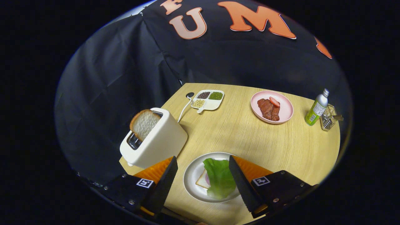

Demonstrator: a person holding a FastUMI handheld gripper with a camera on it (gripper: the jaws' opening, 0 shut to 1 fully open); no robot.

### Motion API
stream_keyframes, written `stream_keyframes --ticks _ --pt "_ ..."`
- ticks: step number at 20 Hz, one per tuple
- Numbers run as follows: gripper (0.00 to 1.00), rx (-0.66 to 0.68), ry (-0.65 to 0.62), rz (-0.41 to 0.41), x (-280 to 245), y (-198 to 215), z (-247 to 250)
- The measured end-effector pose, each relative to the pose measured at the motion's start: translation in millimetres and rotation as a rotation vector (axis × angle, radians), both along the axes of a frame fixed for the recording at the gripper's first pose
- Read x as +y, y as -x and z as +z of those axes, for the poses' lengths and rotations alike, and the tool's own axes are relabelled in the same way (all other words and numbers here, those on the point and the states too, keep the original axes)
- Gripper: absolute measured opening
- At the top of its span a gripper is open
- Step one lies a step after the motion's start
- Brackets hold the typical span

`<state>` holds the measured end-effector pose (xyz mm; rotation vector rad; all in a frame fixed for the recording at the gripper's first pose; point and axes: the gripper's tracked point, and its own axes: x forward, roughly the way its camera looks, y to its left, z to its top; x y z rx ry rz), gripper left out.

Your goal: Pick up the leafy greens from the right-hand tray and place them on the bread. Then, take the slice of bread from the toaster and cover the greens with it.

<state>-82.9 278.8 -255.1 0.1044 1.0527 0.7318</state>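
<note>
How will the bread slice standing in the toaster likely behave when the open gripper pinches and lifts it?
The bread slice looks light, soft and porous, so it probably compresses or crumbles under a hard pinch. It leans in the toaster slot, so it should slide out easily. The gripper is open above the plate.

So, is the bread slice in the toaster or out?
In: the bread slice stands up out of the toaster slot, apart from the open gripper.
</note>
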Motion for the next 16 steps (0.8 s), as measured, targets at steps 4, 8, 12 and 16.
stream_keyframes --ticks 4,8,12,16 --pt "0.97 0.011 0.037 0.005 28.2 -1.2 23.8" --pt "0.97 0.021 0.062 0.021 66.9 -2.1 46.3" --pt "0.96 0.024 0.083 0.058 112.5 -6.2 57.4" --pt "0.95 0.064 0.103 0.074 148.0 -2.0 59.9"
